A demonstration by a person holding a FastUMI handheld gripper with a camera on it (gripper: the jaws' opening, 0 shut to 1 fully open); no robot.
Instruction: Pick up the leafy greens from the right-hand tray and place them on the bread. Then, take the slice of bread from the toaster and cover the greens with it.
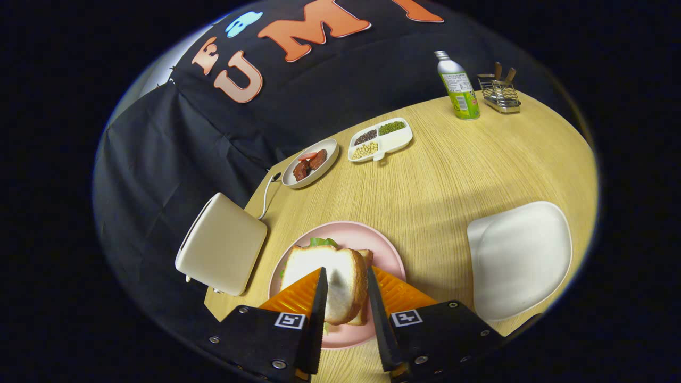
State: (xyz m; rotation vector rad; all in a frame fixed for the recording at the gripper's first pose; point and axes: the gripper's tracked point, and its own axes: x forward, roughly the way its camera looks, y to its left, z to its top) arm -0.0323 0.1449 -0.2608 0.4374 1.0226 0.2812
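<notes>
My gripper [345, 274] hangs over the pink plate [385, 250], and my two fingers stand a little apart, about as wide as the thickness of a slice of bread. Between them is the top slice of bread [335, 271]. It lies tilted on the sandwich, and its crust on the right side comes close to my right finger. I cannot tell for sure if both fingers press on the slice or only stand beside it.

Under this slice I see the edge of a second slice [366, 256] at the right, and at the far side of the sandwich a bit of the leafy greens [323, 241] comes out from under the bread. So the greens are on the plate, covered by bread.

To the left of the plate stands the toaster [222, 250], near the table edge, with its white cable [264, 199] going to the far side. To the right of the plate lies a white tray [524, 255], well apart from it.

Farther on the wooden table [452, 170] are a small plate [330, 159] with dark red pieces of food, and beside it a white divided dish [396, 141] with beans and seeds. At the far right stand a bottle [458, 88] and a wire rack [500, 96].
</notes>
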